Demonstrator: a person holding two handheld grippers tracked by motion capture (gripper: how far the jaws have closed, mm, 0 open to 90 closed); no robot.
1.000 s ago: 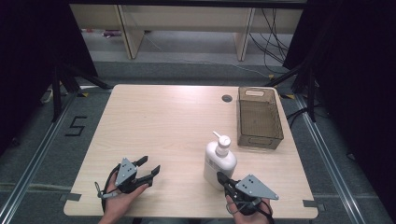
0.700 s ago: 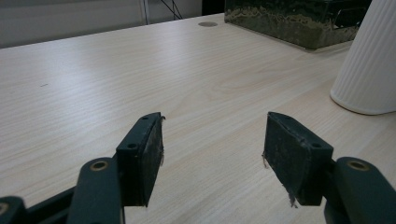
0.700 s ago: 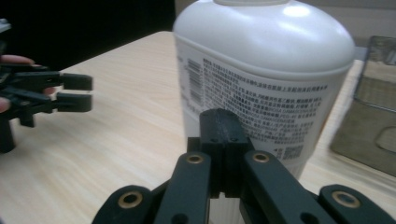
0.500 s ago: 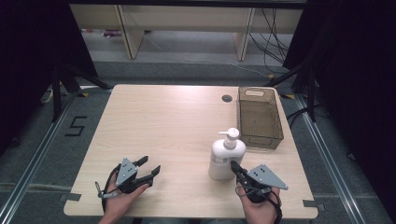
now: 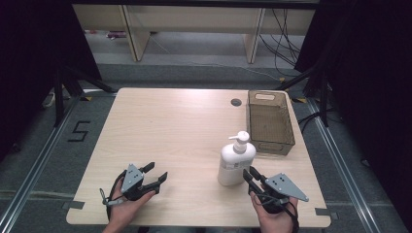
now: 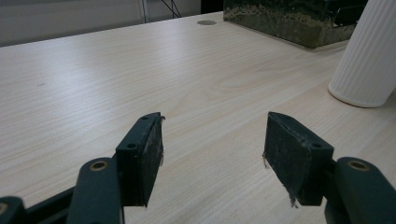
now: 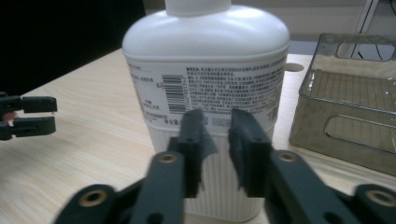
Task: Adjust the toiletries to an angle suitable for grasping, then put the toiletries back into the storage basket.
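Observation:
A white pump bottle (image 5: 235, 162) stands upright on the wooden table (image 5: 184, 126), right of centre near the front. My right gripper (image 5: 248, 172) sits just in front of its base, low on the right side, apart from it. In the right gripper view the jaws of this gripper (image 7: 215, 114) are nearly together with only a narrow slit and nothing between them; the bottle's label (image 7: 205, 88) faces them. At the front left, my left gripper (image 5: 158, 170) rests open and empty. Its pads (image 6: 152, 149) are wide apart, and the bottle's ribbed base (image 6: 366, 60) shows at far right.
A smoky transparent bin (image 5: 274, 148) stands at the right edge behind the bottle, also seen as the bin (image 7: 345, 130) close to the bottle's right. A round cable hole (image 5: 236, 102) lies near the far edge. My left gripper (image 7: 44, 114) shows far off in the right gripper view.
The bottle has shifted a little right and away and now stands upright. My right gripper moved right with it and has drawn slightly back. The left gripper stayed still.

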